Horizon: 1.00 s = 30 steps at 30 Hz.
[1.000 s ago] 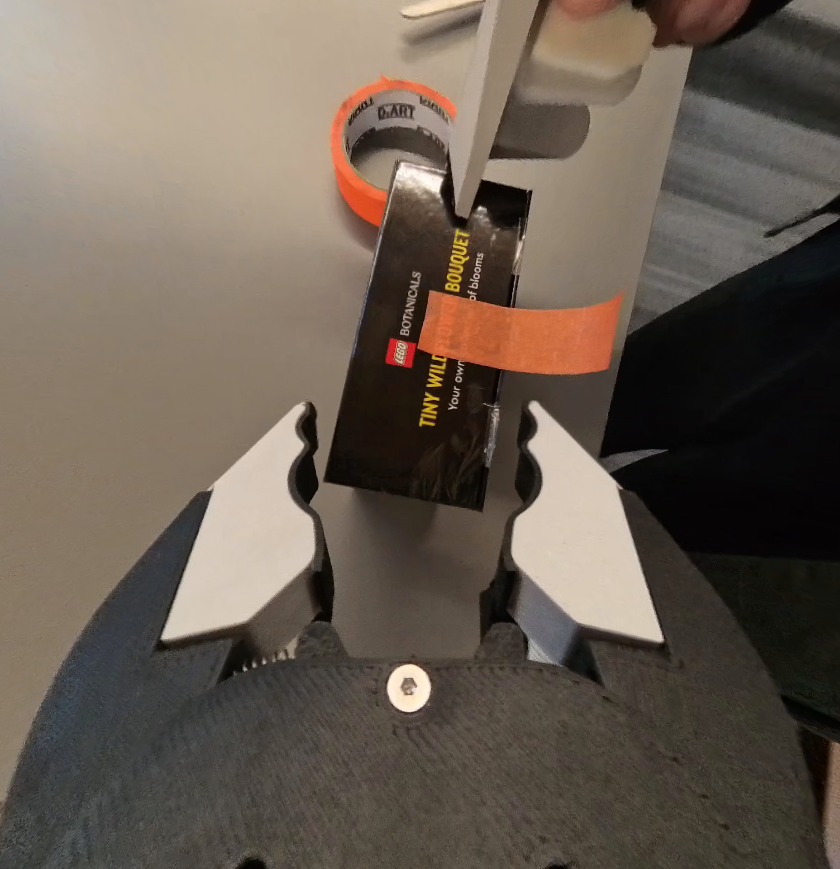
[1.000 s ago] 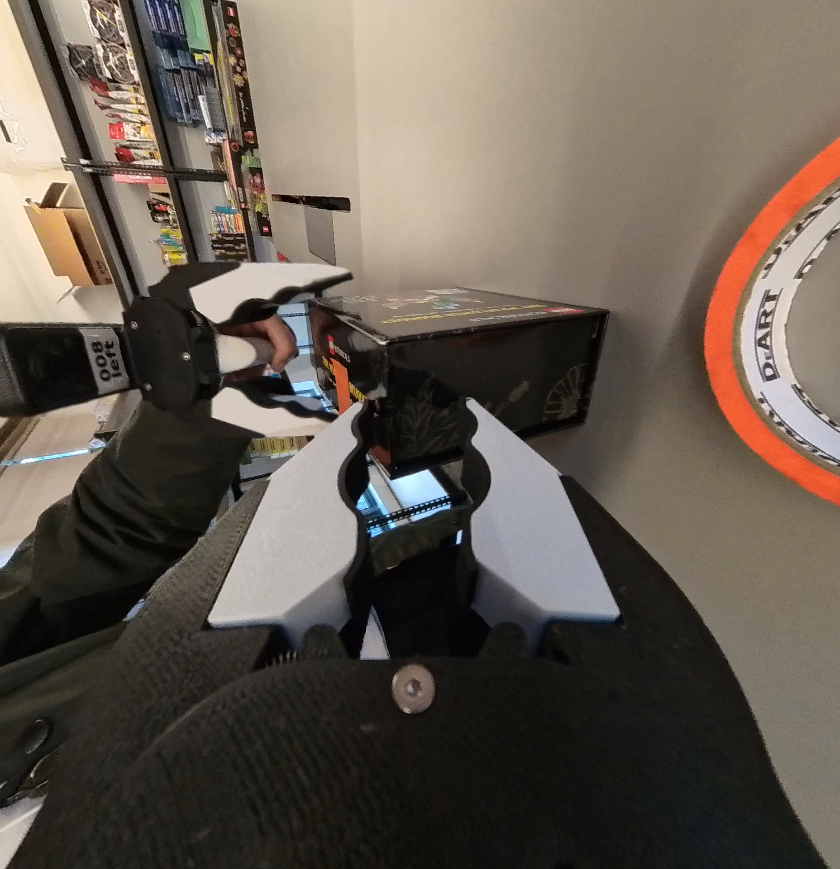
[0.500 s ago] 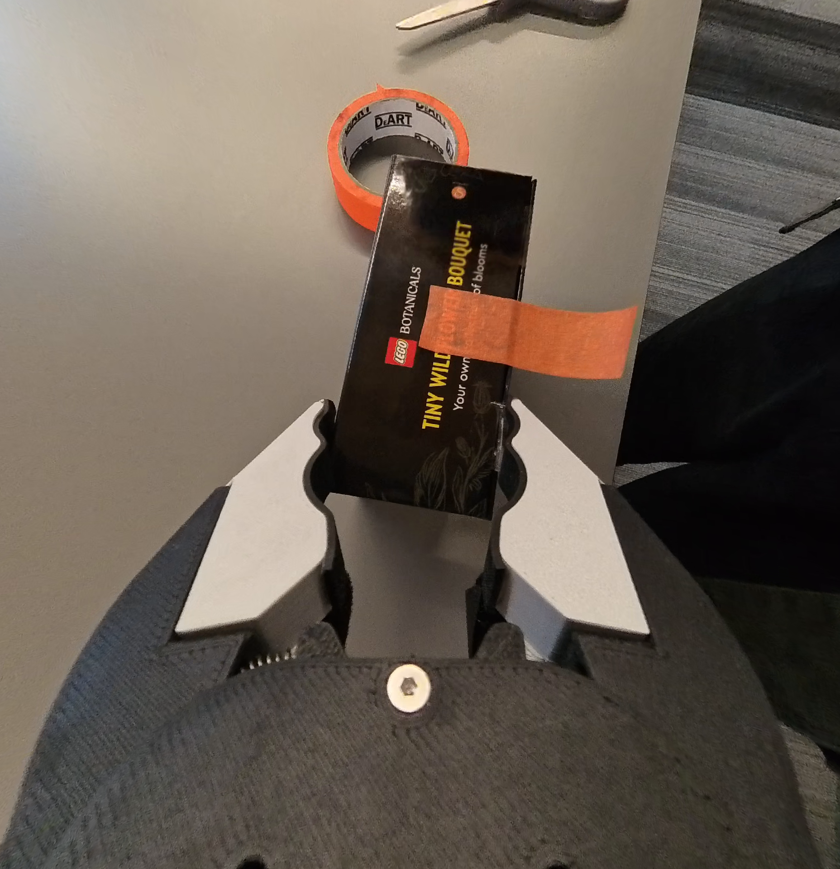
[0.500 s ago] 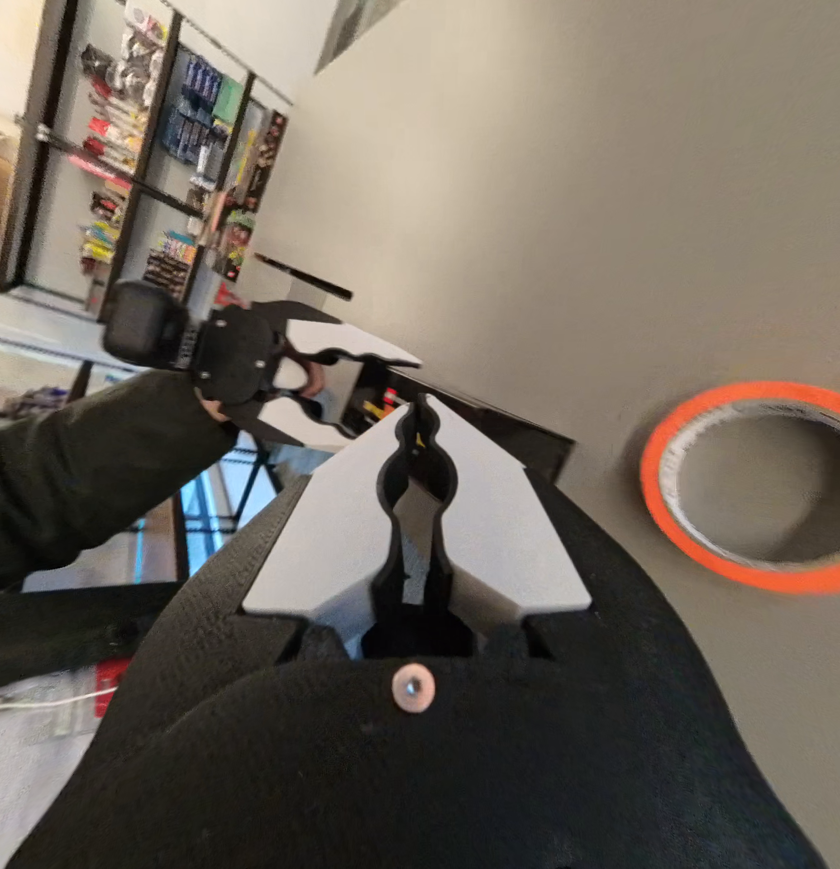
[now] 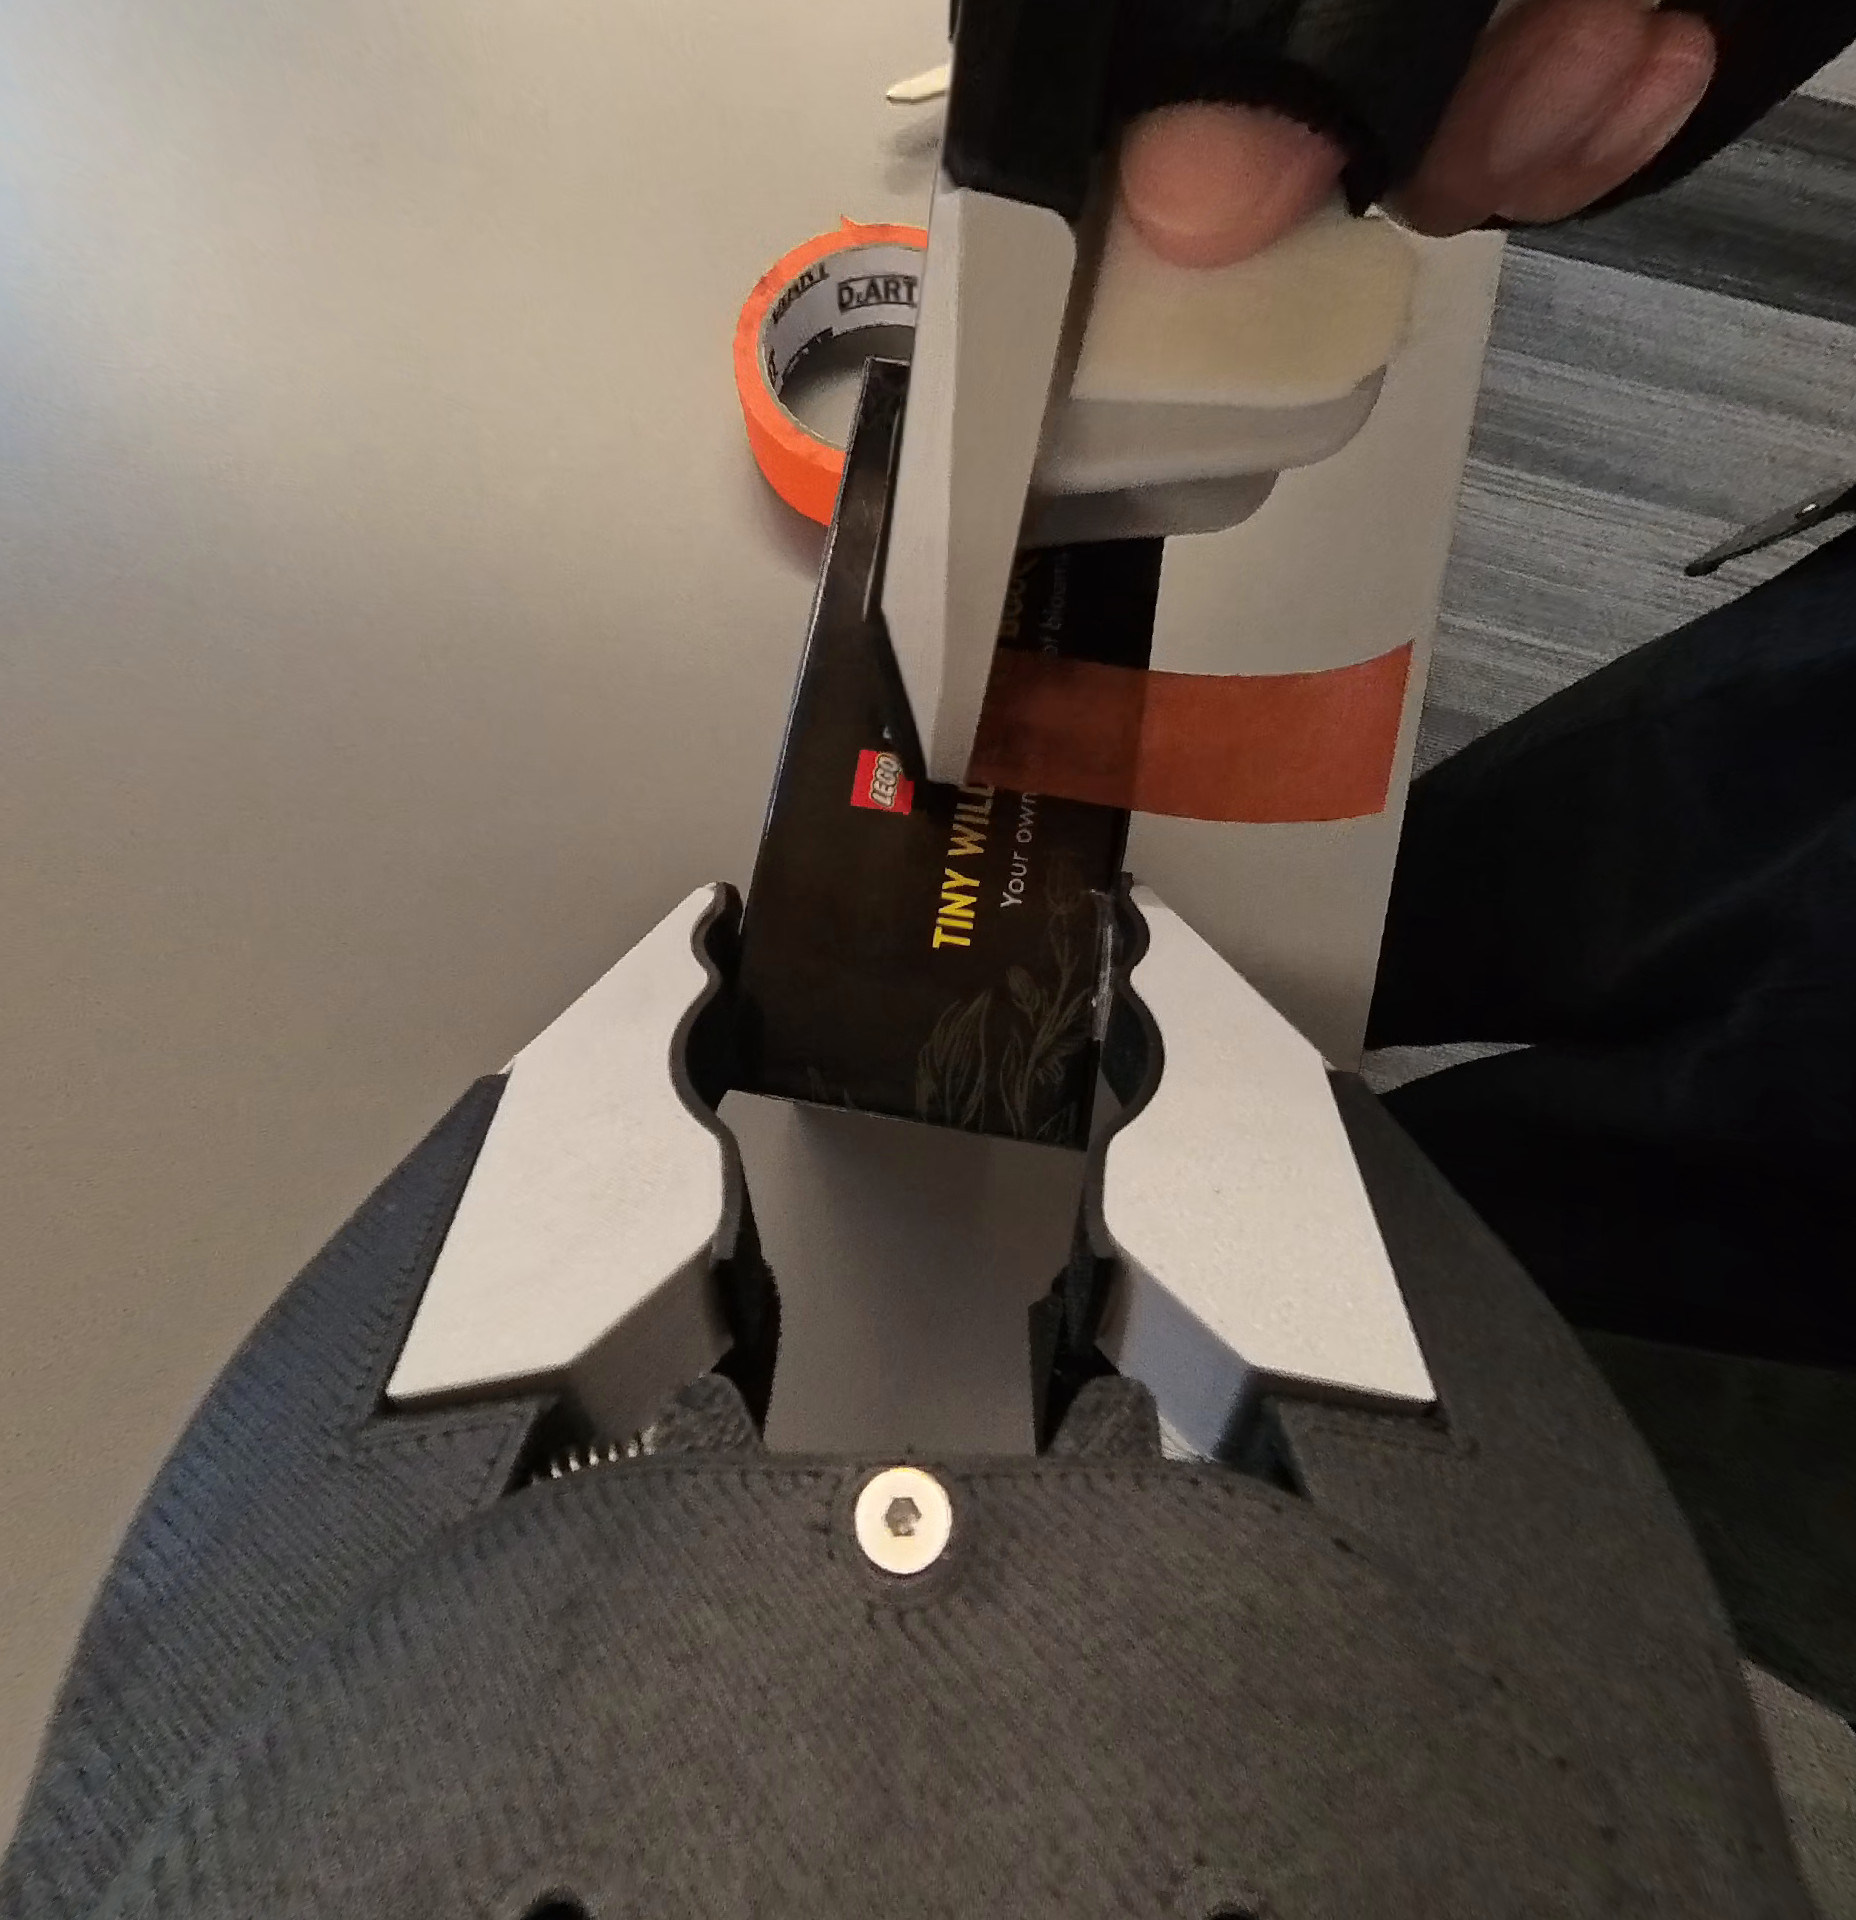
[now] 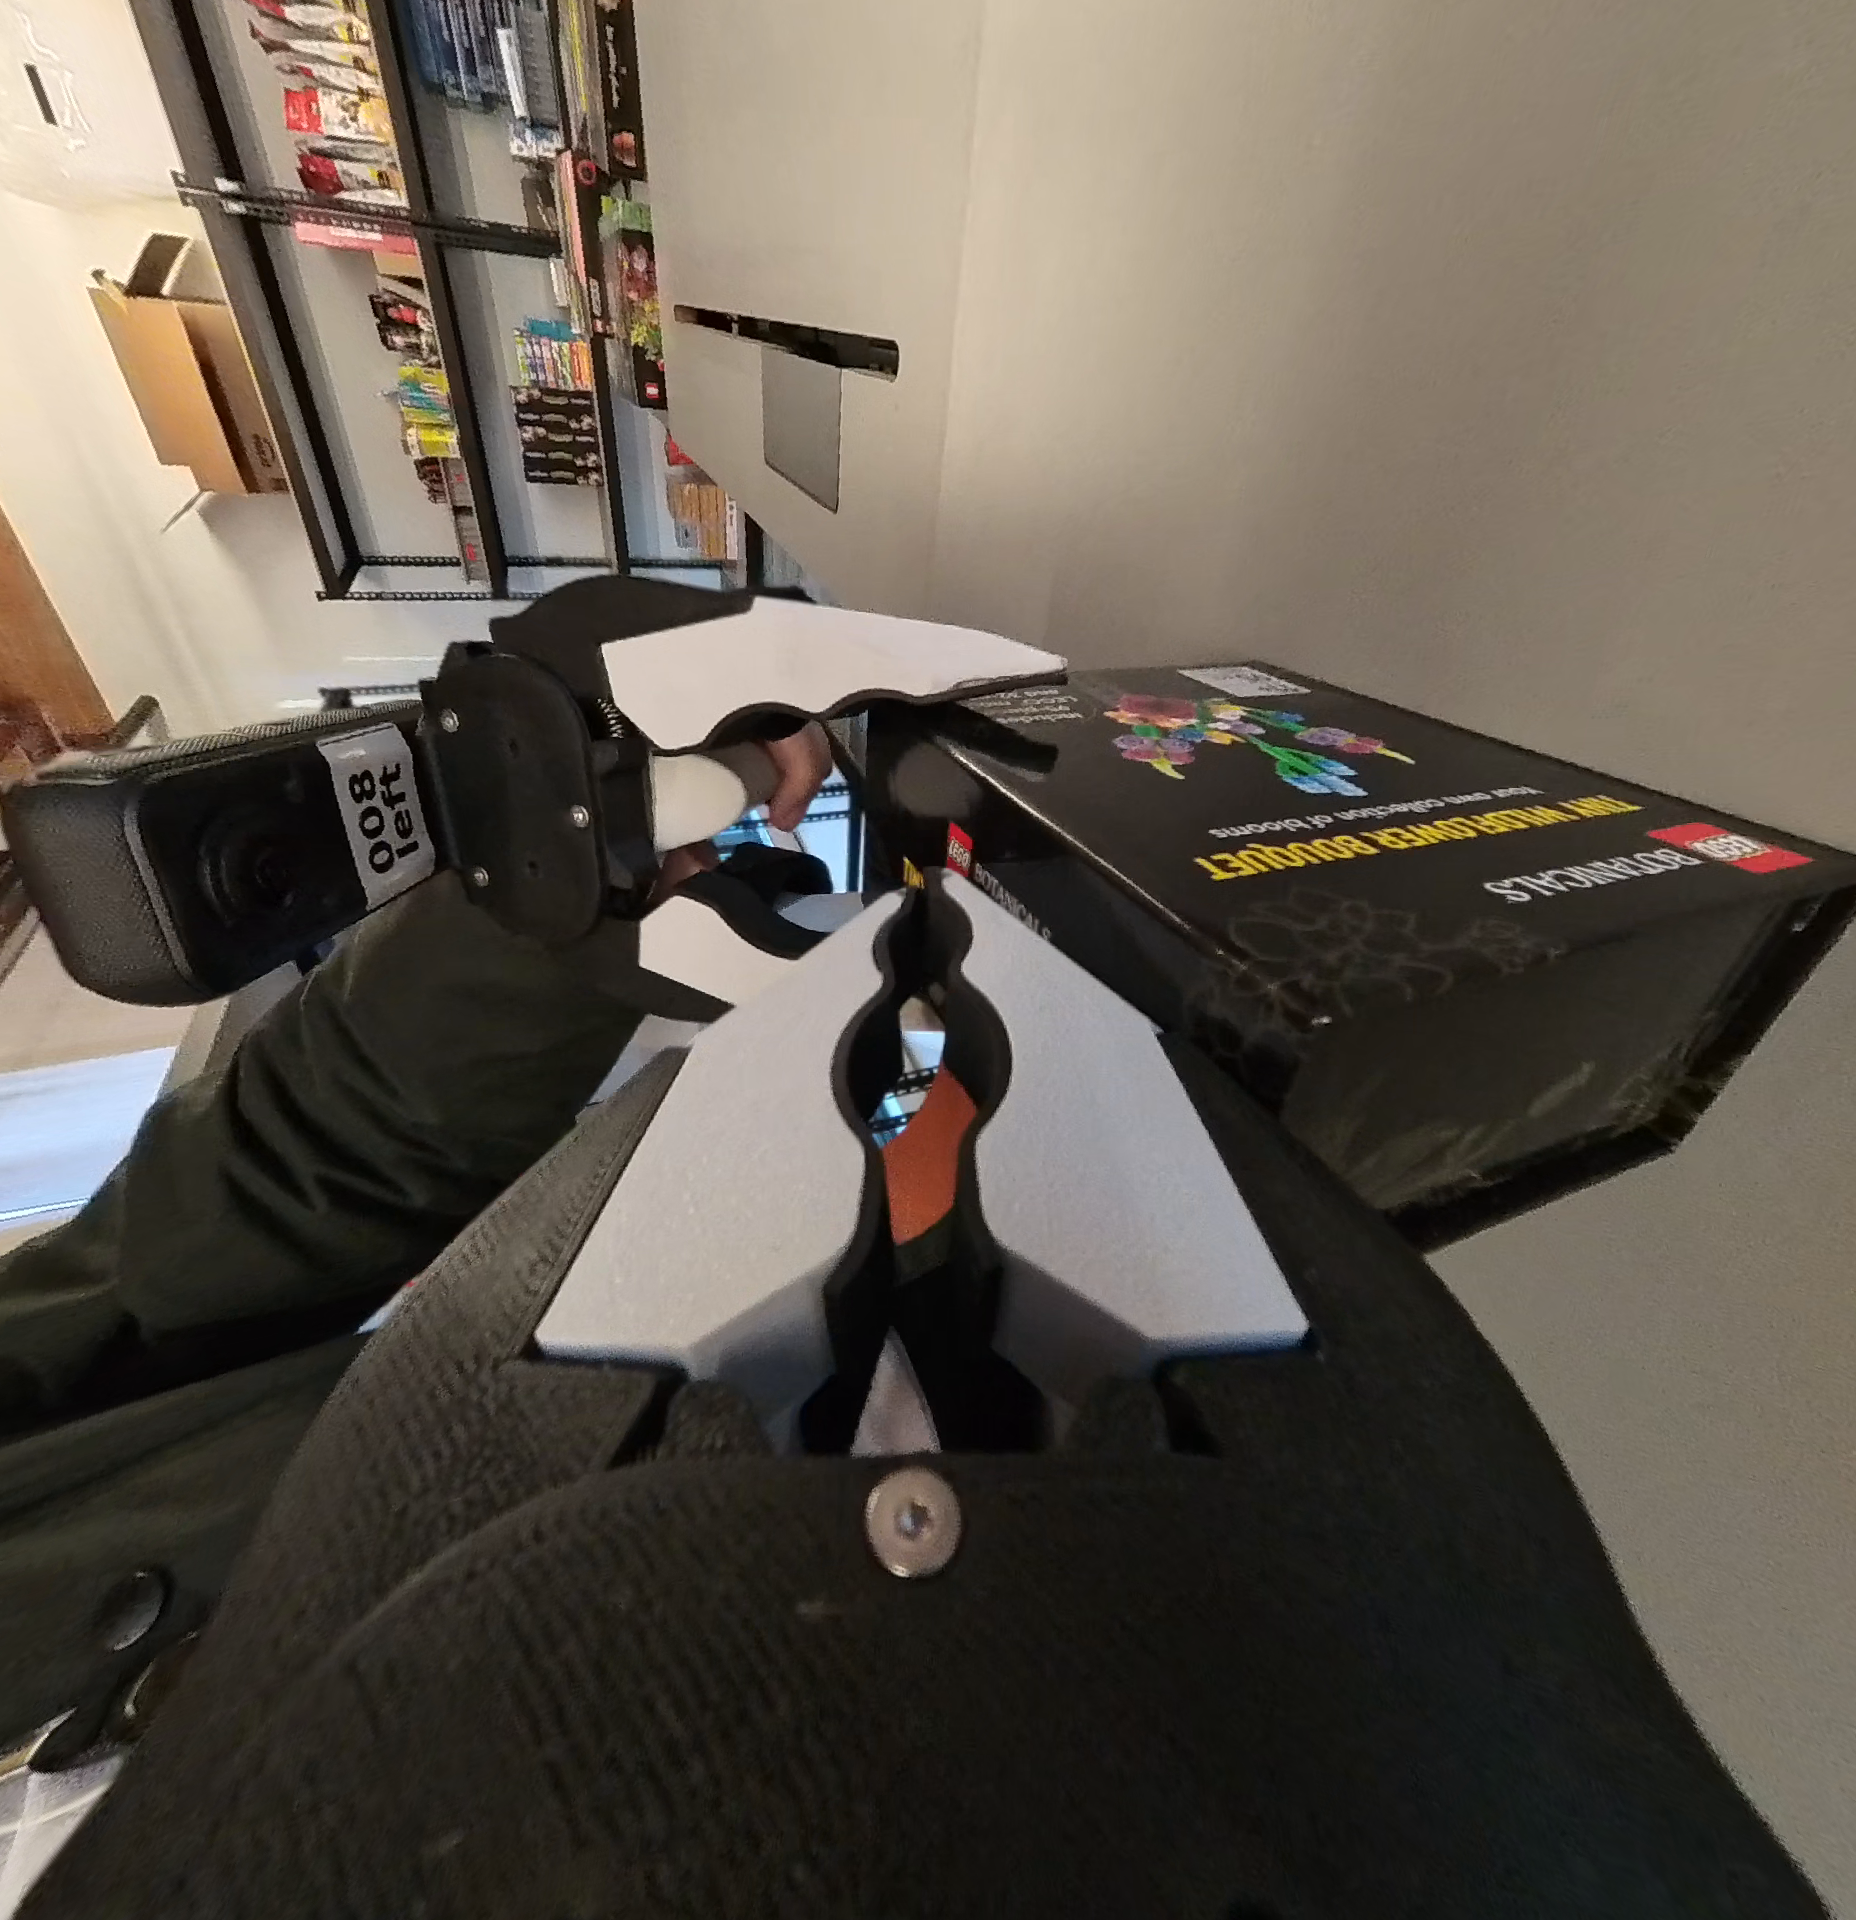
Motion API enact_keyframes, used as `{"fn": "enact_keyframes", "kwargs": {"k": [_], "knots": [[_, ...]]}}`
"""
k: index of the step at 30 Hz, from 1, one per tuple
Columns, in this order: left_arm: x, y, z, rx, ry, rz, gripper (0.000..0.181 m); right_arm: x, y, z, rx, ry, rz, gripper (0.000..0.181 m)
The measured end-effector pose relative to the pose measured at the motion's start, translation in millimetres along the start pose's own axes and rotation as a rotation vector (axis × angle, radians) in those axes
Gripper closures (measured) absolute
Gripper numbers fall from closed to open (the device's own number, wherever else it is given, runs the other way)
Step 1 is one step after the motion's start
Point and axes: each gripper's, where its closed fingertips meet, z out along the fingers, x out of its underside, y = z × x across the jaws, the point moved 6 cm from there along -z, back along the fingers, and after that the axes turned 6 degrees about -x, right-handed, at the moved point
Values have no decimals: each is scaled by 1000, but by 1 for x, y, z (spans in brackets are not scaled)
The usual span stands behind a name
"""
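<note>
Black toy box (image 5: 945, 883), on the grey worktop (image 5: 332, 623), is clamped by the left claw (image 5: 929, 920), while the nearly closed, empty right claw (image 6: 929, 883) presses its orange tape strip (image 5: 1194, 743); tape roll (image 5: 799, 343) at 12 o'clock.

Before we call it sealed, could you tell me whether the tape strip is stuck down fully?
No. One end of the strip sits on the box; the rest juts free past its edge.

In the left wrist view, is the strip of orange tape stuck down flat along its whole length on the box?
No: the orange tape strip is stuck on the black box at one end only, and the rest juts out past the box's right edge.
</note>
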Motion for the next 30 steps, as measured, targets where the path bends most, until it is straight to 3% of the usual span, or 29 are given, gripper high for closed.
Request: {"fn": "enact_keyframes", "kwargs": {"k": [7, 14, 17, 25, 28, 30], "knots": [[-1, 0, 1, -8, -6, -5, 111, -4, 13, -16, -34, -145, -96, 181], [-2, 0, 2, -6, 8, -3, 111, 9, 8, -3, -2, -65, -65, 181], [-2, 1, 3, -6, 10, -6, 111, 7, 4, 2, 79, -27, -85, 181], [-2, 2, 4, -3, 13, -2, 111, 30, 9, -4, 97, -2, -74, 181], [-3, 2, 4, -3, 15, -1, 111, 27, 37, -13, -104, -194, -255, 181], [-3, 2, 4, -5, 11, -1, 111, 30, 48, -24, -109, -285, -399, 181]]}}
